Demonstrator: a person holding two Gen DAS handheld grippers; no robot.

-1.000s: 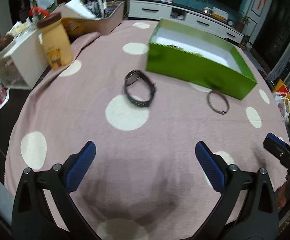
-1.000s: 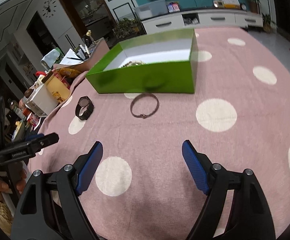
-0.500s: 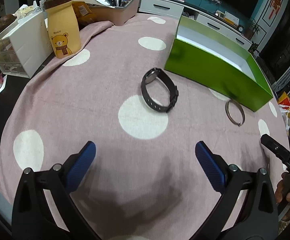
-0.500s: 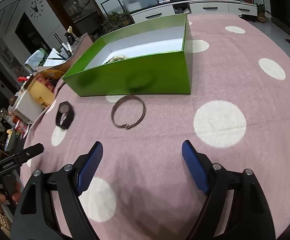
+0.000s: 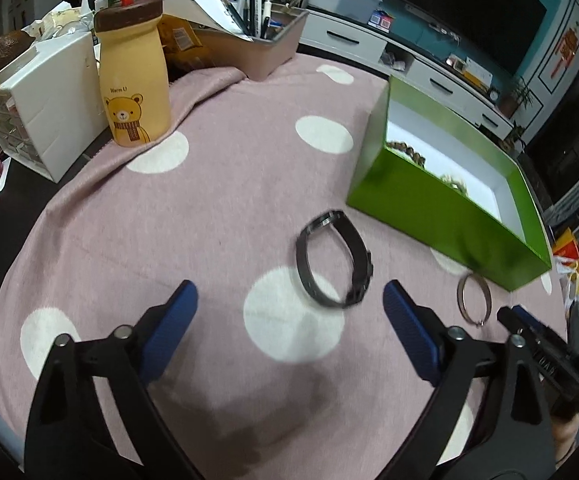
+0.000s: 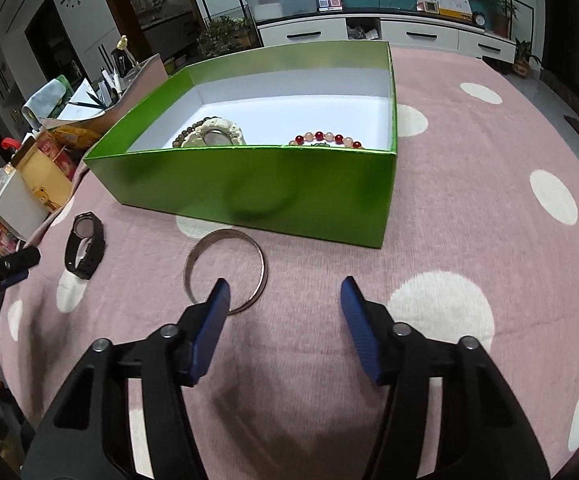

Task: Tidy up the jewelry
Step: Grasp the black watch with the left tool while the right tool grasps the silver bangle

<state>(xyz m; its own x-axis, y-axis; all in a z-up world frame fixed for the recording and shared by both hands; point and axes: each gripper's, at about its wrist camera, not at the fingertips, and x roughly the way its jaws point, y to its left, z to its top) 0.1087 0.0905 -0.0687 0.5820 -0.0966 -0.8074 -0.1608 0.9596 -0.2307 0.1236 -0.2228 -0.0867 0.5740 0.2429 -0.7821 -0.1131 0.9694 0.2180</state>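
A black watch lies on the pink dotted cloth, just ahead of my left gripper. Its jaws are wide and closing slightly, with nothing pressed between them. A thin metal bangle lies flat in front of the green box. My right gripper hovers over the bangle's near side. Its jaws are closing, the left finger covers the near rim, and nothing is gripped. The box holds a red beaded bracelet and a pale carved piece. The left wrist view also shows the bangle and box.
A yellow bear bottle, a white drawer unit and a pen tray crowd the table's far left edge. The watch and my left gripper appear at the left of the right wrist view.
Both grippers have moved forward and lower, the left toward the watch and the right toward the bangle. The right jaws have narrowed noticeably, the left only slightly.
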